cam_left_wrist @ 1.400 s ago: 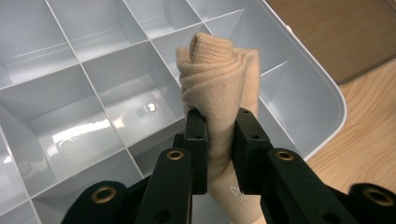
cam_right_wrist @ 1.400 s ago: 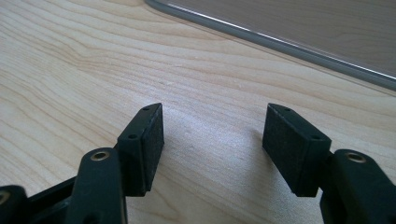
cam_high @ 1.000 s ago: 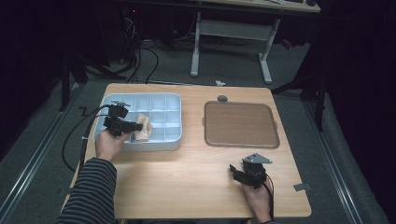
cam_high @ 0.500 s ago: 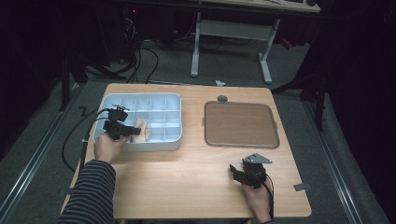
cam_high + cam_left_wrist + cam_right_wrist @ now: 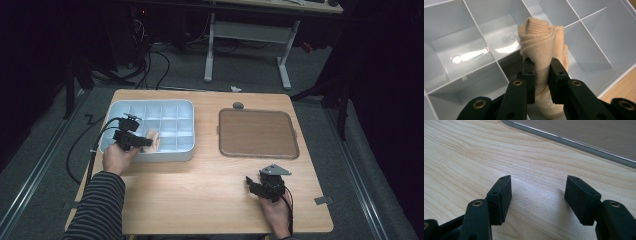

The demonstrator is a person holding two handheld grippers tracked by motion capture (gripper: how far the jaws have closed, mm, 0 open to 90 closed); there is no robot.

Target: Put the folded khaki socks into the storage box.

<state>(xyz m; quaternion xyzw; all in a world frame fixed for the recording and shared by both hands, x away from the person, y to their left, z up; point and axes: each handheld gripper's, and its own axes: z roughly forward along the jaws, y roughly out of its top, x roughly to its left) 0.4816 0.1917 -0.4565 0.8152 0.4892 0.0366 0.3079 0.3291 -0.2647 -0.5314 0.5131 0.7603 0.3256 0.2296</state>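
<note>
A rolled beige sock (image 5: 544,47) is pinched between the jaws of my left gripper (image 5: 541,75), which is shut on it. The sock (image 5: 151,139) hangs over the front left compartments of a pale blue divided tray (image 5: 165,106), and the left gripper (image 5: 134,139) reaches in from the tray's left side. Down on the wooden table (image 5: 200,200), near its front right, my right gripper (image 5: 261,188) rests low and open. Nothing but bare wood lies between the right gripper's (image 5: 537,195) pads.
A brown flat tray (image 5: 257,133) with a grey rim (image 5: 574,142) lies right of the divided tray, just beyond the right gripper. A small dark round object (image 5: 238,105) sits behind it. Cables trail off the table's left side.
The left gripper with the sock has shifted slightly toward the tray's front left corner. The right gripper has stayed where it was.
</note>
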